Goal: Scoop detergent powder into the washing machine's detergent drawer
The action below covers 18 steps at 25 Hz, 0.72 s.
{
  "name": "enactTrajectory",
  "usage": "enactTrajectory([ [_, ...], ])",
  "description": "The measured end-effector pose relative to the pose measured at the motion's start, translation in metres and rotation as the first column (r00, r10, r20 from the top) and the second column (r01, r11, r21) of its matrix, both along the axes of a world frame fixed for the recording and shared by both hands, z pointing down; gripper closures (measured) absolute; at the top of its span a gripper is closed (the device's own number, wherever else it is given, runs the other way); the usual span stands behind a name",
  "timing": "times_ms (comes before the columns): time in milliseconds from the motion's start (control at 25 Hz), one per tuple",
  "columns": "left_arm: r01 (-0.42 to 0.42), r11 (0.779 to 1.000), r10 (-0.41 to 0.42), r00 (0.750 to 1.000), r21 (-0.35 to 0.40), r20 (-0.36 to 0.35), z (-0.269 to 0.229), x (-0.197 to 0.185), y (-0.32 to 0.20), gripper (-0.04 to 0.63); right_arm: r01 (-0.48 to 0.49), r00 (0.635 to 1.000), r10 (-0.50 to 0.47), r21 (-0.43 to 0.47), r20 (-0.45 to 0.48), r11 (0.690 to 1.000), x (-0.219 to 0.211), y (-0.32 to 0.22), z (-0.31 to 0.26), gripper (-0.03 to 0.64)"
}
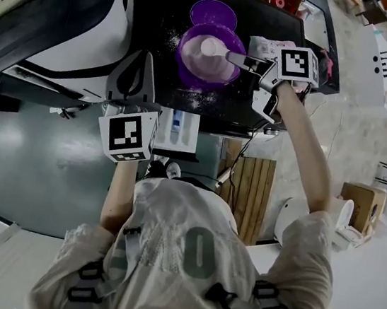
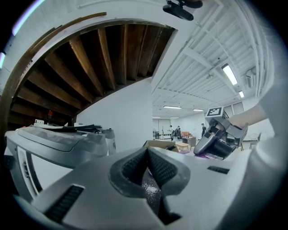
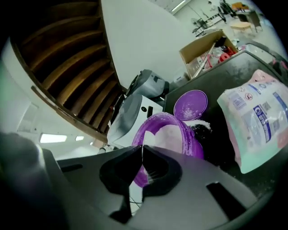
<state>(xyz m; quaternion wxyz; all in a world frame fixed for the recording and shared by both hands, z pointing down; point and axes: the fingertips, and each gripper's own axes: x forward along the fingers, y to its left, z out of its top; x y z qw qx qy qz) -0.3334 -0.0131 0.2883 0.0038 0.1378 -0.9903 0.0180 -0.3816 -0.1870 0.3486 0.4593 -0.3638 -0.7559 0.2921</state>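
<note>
Washing machine [image 1: 70, 18] at far left, its body edge close beside the left gripper [image 2: 147, 156]. Left gripper jaws are pressed together on nothing, powder grains on the pads. It is held above the pulled-out detergent drawer [image 1: 177, 130], with open floor [image 1: 29, 156] to the left. Black tabletop [image 1: 160, 35] has spilled powder [image 1: 201, 101] near the front edge. Purple bowl [image 1: 183, 52] of detergent sits mid-table, purple lid [image 1: 213, 12] just behind it. White scoop [image 1: 212, 47] sits over the bowl, handle clamped in the right gripper [image 3: 142, 149]. Detergent bag [image 3: 256, 117] lies right of the bowl.
</note>
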Motion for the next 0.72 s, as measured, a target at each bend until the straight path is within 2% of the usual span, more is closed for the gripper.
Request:
enactTrajectory([
  [120,-0.020,1.000,0.020,1.000,-0.020,0.004,-0.003,0.000,-0.009,0.575,-0.095,0.995,0.091,-0.146,-0.030,0.985,-0.002,-0.004,-0.011,0.606],
  [280,-0.036,0.999,0.037,0.999,-0.031,0.014,-0.008,0.001,-0.017,0.575,-0.228,0.974,0.220,-0.289,-0.062,0.930,0.001,-0.014,-0.021,0.606],
  [480,-0.040,0.998,0.041,0.999,-0.049,0.035,-0.008,0.009,-0.027,0.575,-0.346,0.935,0.339,-0.452,-0.100,0.822,0.019,-0.024,-0.030,0.606],
  [640,-0.043,0.998,0.045,0.998,-0.056,0.042,-0.003,0.024,-0.032,0.575,-0.403,0.905,0.408,-0.557,-0.124,0.726,0.039,-0.031,-0.035,0.606],
  [720,-0.048,0.997,0.051,0.998,-0.058,0.048,-0.001,0.037,-0.037,0.575,-0.424,0.890,0.437,-0.588,-0.130,0.689,0.054,-0.035,-0.035,0.606],
])
